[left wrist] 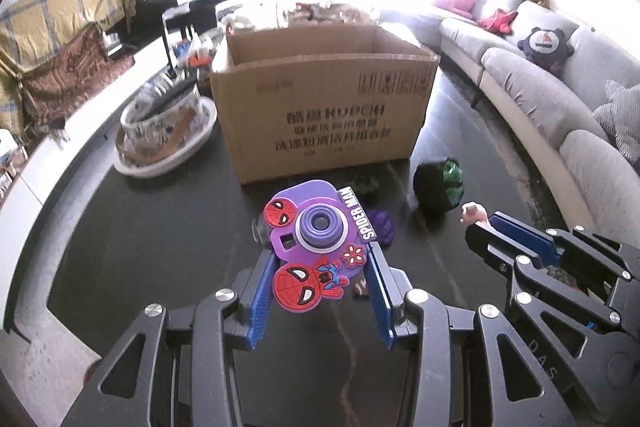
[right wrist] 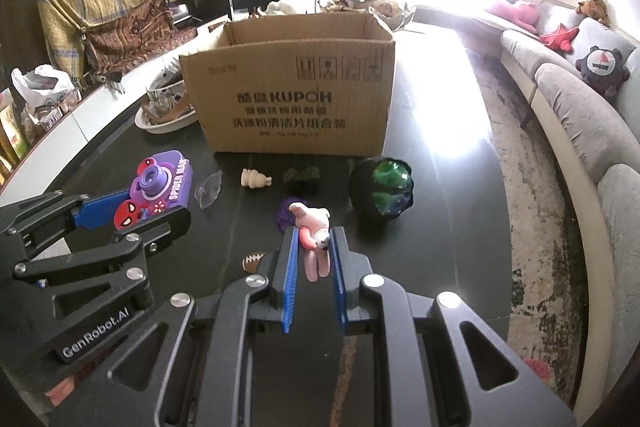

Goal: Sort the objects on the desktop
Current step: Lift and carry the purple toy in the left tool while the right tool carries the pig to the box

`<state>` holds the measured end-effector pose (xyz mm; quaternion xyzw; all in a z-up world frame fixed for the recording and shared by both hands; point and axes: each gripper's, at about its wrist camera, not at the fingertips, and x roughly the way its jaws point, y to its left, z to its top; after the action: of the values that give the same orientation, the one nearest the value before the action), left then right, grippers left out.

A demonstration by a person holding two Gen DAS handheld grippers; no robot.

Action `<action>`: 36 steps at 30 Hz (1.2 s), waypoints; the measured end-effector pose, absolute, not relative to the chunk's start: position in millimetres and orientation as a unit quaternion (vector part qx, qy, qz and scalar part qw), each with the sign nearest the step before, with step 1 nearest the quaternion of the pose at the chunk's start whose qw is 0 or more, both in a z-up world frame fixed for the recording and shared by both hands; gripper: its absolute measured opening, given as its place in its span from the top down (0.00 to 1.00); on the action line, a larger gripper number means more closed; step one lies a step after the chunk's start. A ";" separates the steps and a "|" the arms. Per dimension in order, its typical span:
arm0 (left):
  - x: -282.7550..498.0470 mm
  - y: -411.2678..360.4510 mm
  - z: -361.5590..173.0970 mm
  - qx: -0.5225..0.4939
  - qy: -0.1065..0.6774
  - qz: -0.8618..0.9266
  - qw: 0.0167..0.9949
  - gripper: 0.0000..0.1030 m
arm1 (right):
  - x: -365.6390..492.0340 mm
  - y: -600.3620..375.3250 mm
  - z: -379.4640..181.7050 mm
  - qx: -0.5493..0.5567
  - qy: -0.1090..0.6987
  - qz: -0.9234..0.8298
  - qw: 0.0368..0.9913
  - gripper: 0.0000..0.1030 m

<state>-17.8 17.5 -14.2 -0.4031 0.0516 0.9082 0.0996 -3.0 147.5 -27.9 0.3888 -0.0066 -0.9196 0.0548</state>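
Observation:
My left gripper is shut on a purple Spider-Man toy camera, held above the dark table; it also shows in the right wrist view. My right gripper is shut on a pink pig figure, whose tip shows in the left wrist view. An open cardboard box stands just beyond both grippers. On the table lie a cream figure, a dark green toy, a purple toy, a green-black ball, a small football and a clear plastic piece.
A patterned bowl on a white plate stands left of the box. A grey curved sofa with plush toys runs along the right. The dark table ends at a rug on the right and a white ledge on the left.

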 end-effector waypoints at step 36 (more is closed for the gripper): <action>-34.0 -7.5 67.2 -0.293 0.012 0.955 0.051 0.62 | -9.4 138.4 45.5 0.297 -0.014 -0.953 0.054 0.87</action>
<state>-34.0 -7.5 67.2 -0.2933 0.0123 0.9546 0.0513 -9.4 138.4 45.5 0.2974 -0.0142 -0.9531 0.0544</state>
